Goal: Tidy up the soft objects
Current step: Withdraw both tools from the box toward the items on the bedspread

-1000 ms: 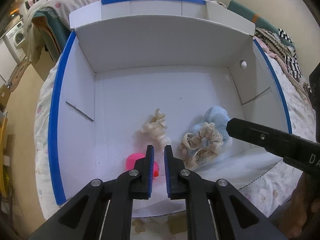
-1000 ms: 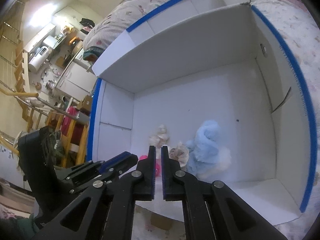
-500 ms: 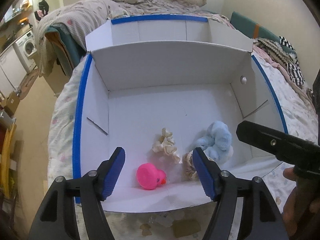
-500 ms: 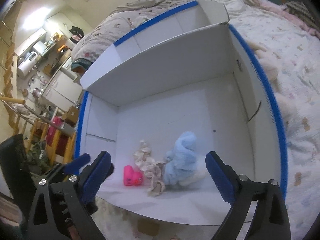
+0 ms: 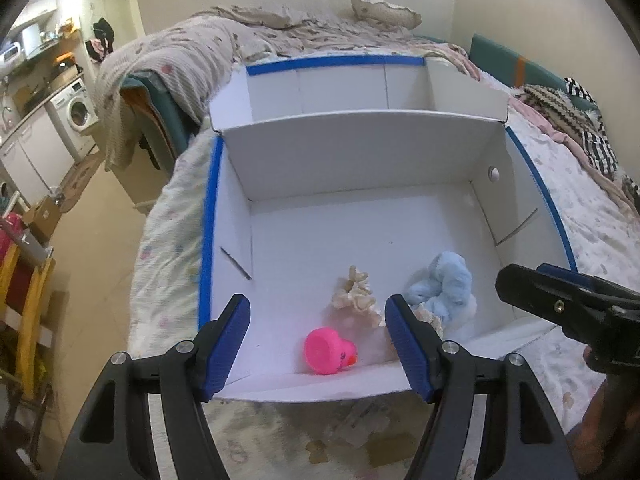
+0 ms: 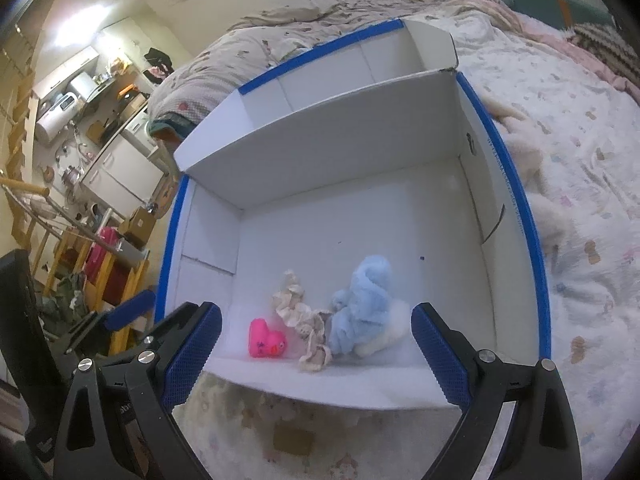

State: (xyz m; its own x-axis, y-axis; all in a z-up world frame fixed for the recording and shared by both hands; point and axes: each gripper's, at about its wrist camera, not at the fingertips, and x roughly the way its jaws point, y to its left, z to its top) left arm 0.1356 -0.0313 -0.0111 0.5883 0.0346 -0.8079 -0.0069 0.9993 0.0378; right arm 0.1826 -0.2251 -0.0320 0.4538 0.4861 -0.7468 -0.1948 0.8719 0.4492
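A white cardboard box (image 5: pixel 360 160) with blue-taped rims lies open on a bed. Near its front wall rest a pink rubber duck (image 5: pixel 330 350), a cream scrunchie (image 5: pixel 356 294) and a fluffy blue scrunchie (image 5: pixel 444 288). A second cream scrunchie (image 5: pixel 430 320) peeks out behind one pad. My left gripper (image 5: pixel 318 312) hangs open above the front rim, nothing between its fingers. From the right wrist, the box (image 6: pixel 340 152) holds the duck (image 6: pixel 266 338), cream scrunchies (image 6: pixel 316 344) and blue scrunchie (image 6: pixel 364 304). My right gripper (image 6: pixel 316 316) stands wide open and empty above them.
The box sits on a floral quilt (image 6: pixel 580 200) with a crumpled blanket (image 5: pixel 180 60) and pillow behind. Striped clothes (image 5: pixel 588 132) lie at the far right. A washing machine (image 5: pixel 78 112) and a yellow wooden rack (image 5: pixel 28 308) stand left of the bed. A hand (image 5: pixel 600 420) holds the right tool.
Both grippers went from shut to open. Both pulled up and back from the box, so more of the bed and room shows. The duck and scrunchies stay on the box floor.
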